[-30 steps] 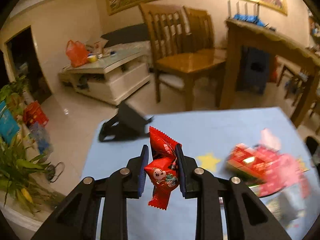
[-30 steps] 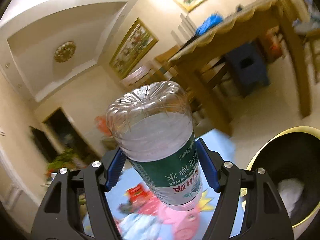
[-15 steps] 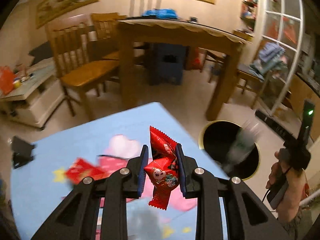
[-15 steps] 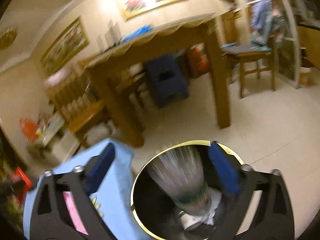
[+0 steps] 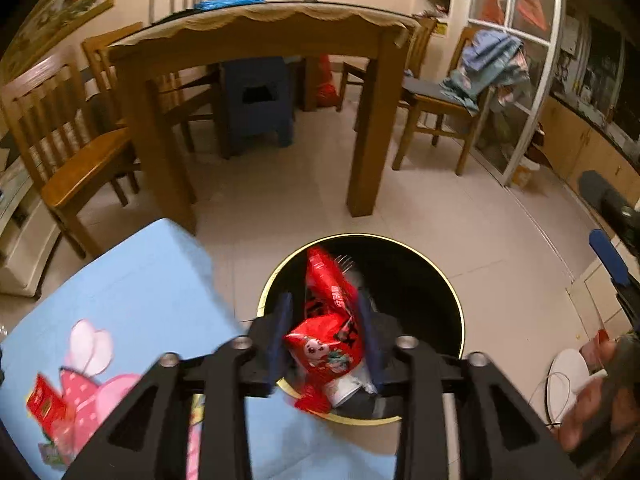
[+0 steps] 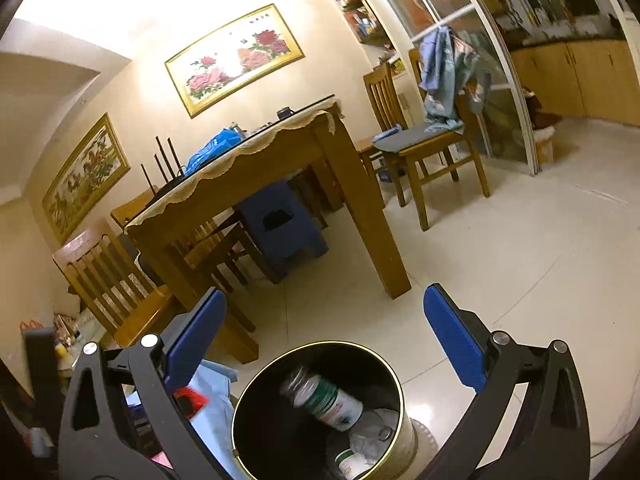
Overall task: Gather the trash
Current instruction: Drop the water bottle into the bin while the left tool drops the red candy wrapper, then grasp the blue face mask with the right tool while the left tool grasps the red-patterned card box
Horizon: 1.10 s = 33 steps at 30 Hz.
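In the left wrist view my left gripper (image 5: 325, 332) is over the near rim of the round black trash bin (image 5: 448, 292). A red snack packet (image 5: 328, 336) sits between its blurred blue pads, which stand a little apart from it. In the right wrist view my right gripper (image 6: 324, 332) is wide open and empty above the same bin (image 6: 248, 400). A plastic water bottle with a green label (image 6: 326, 398) lies inside the bin on crumpled white trash. The right gripper also shows at the right edge of the left wrist view (image 5: 610, 256).
A light blue tablecloth (image 5: 140, 288) with a red wrapper (image 5: 46, 404) and pink prints lies left of the bin. A wooden dining table (image 6: 256, 168), chairs (image 6: 424, 136) and a blue stool (image 6: 280, 224) stand behind on the pale tiled floor.
The right gripper opened and the bottle dropped into the bin. The left gripper swung right from the tabletop to over the bin, and its pads have spread from the red packet.
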{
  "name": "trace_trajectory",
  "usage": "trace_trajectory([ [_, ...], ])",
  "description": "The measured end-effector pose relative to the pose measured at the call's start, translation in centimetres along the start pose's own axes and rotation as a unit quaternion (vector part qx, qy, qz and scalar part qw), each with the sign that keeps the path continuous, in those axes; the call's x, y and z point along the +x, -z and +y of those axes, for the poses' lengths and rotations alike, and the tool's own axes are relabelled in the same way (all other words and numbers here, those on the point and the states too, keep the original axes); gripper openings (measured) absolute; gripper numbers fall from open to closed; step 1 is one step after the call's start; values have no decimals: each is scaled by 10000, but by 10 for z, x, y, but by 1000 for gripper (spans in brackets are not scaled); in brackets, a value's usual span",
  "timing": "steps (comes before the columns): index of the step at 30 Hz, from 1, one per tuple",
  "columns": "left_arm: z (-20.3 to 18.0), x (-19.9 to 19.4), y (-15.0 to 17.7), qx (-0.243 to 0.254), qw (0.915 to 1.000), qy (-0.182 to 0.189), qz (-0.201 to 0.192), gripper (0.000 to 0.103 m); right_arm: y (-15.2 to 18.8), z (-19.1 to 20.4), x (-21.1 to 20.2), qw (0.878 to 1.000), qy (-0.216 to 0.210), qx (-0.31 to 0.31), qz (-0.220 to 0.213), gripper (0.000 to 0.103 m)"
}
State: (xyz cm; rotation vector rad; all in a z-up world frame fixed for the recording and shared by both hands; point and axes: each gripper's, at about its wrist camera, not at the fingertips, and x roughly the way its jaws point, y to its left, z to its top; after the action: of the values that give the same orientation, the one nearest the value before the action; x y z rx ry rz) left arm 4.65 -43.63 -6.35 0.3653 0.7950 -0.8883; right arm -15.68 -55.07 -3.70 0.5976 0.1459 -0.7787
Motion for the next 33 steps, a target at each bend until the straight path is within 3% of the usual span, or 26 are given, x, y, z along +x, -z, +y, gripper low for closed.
trace_trajectory([
  [1,-4,3,-2,33,10000,-91,-11,59,-2,-4,-2,10000,-6,40,13,98],
  [3,-12,16,-7,147,9999,-46,65,70,-4,-5,-2,10000,20,66,14,98],
  [11,-11,6,8,88,9997,63,201,71,-14,13,-2,10000,-31,-41,-18,98],
  [15,3,-20,21,6,9999,54,145,80,-10,30,0,9996,-175,-172,131,98],
  [17,12,-42,34,-67,9999,85,41,85,-5,48,2,9977,-459,-392,304,98],
  [20,30,-82,64,-64,9998,54,-156,97,11,81,14,9864,-1028,-875,937,98],
  [24,74,-131,121,-32,9989,-336,-314,97,57,134,34,9393,-2278,-1212,2262,98],
  [26,101,-149,142,-83,9964,-755,-368,97,89,167,37,9017,-2852,-1327,2966,98],
  [27,123,-161,157,-184,9931,-1082,-419,97,106,182,36,8857,-3039,-1361,3234,98],
  [30,176,-190,185,-670,9830,-1618,-554,97,149,223,27,8460,-3395,-1482,3834,98],
  [33,238,-214,212,-1370,9674,-2042,-599,97,185,258,16,8192,-3509,-1774,4175,98],
])
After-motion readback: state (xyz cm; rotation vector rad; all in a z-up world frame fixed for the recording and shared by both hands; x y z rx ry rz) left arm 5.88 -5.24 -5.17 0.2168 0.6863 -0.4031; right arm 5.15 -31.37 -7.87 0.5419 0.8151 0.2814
